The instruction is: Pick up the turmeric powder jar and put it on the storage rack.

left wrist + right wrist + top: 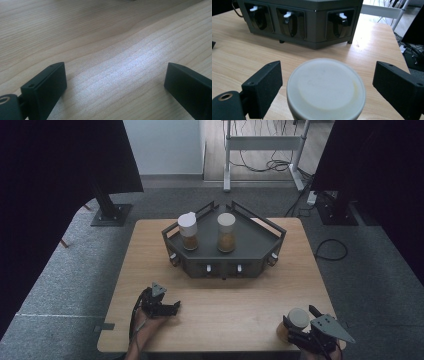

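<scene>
Right tool [325, 87] spread wide, jaws straddling white-lidded jar [325, 86], no contact yet. Jar stands upright at near right corner of worktop [220, 305], well apart from dark rack [225, 247]. Risk: uneven closing nudges jar, tips it toward edge. Left tool [115, 82] spread too, empty, low over bare wood. Both hands enter from near edge, tools pointing forward.
</scene>
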